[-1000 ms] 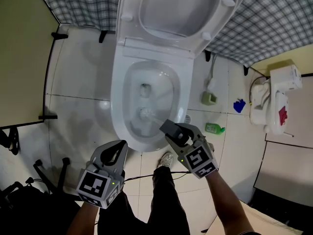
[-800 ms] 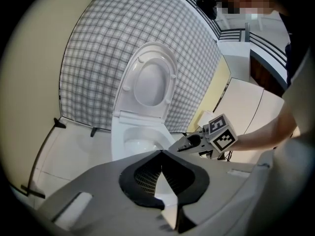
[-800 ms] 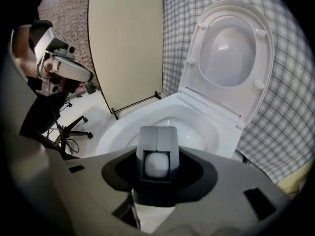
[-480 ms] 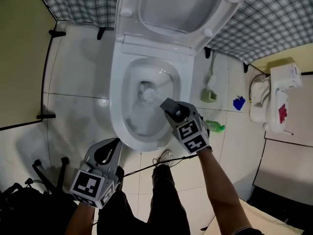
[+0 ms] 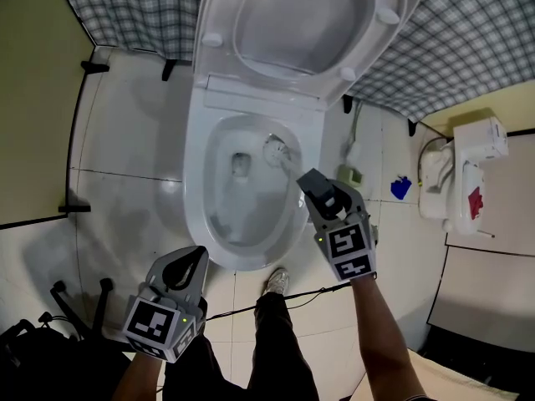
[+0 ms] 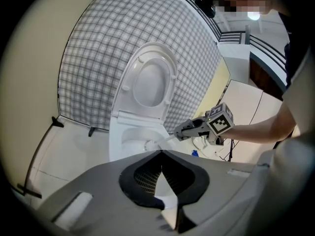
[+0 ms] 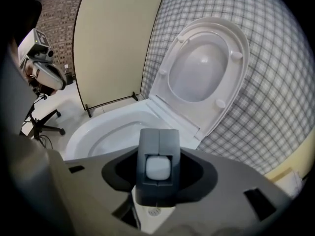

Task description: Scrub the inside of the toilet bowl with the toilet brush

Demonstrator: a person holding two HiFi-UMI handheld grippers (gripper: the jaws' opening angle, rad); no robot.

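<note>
We hold the white toilet brush (image 5: pixel 276 151) in the right gripper (image 5: pixel 313 184). Its jaws are clamped on the squared grey end of the handle, which sits squarely between them in the right gripper view. The thin pale shaft slants from that gripper down into the white ceramic toilet bowl (image 5: pixel 199 192). The round bristle head rests against the bowl's inner wall on the far right side, just beside the dark drain opening (image 5: pixel 241 164). The right gripper hangs over the bowl's right rim, pointing steeply down.

Our left gripper (image 5: pixel 194 257) is near the front of the bowl, well apart from the brush. In its own view its jaws are together at the tips, with nothing between them.

The oval white lid and seat (image 5: pixel 305 25) stand tilted up behind the bowl, against grey checked cloth (image 5: pixel 476 44). On the white tiled floor (image 5: pixel 125 140) to the right of the toilet sit a small green container (image 5: pixel 351 175) and a blue object (image 5: pixel 400 188). A pale shoe (image 5: pixel 276 281) shows below the bowl's front edge.
</note>
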